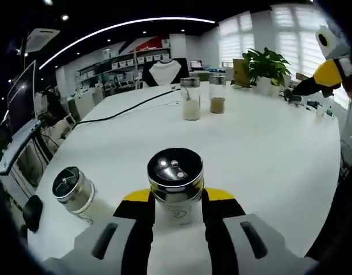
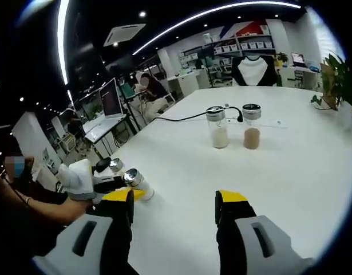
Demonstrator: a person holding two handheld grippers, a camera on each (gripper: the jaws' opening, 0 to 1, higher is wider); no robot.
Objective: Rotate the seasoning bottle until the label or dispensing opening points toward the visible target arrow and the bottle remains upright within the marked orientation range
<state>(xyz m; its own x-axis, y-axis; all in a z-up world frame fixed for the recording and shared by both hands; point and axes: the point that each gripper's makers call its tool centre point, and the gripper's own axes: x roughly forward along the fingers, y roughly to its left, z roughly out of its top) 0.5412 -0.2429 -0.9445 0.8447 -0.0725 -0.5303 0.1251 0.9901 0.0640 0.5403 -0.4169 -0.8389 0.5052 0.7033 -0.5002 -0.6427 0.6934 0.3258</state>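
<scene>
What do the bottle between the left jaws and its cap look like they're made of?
The clear-bodied seasoning bottle looks like glass or clear plastic, with white contents showing through. Its shiny silver cap appears to be polished metal, mirroring the ceiling lights. The white table looks matte.

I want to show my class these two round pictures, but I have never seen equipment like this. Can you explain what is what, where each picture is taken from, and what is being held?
No robot here: a person holds a two-jaw gripper in each hand, each with a fisheye camera looking along its jaws. In the left gripper view, the left gripper has its yellow-tipped jaws closed around a seasoning bottle with a shiny metal lid, standing upright on the white table. A second metal-lidded bottle stands beside it. Farther off stand two glass jars, one of white powder, one of brown. In the right gripper view, the right gripper is open and holds nothing.
</scene>
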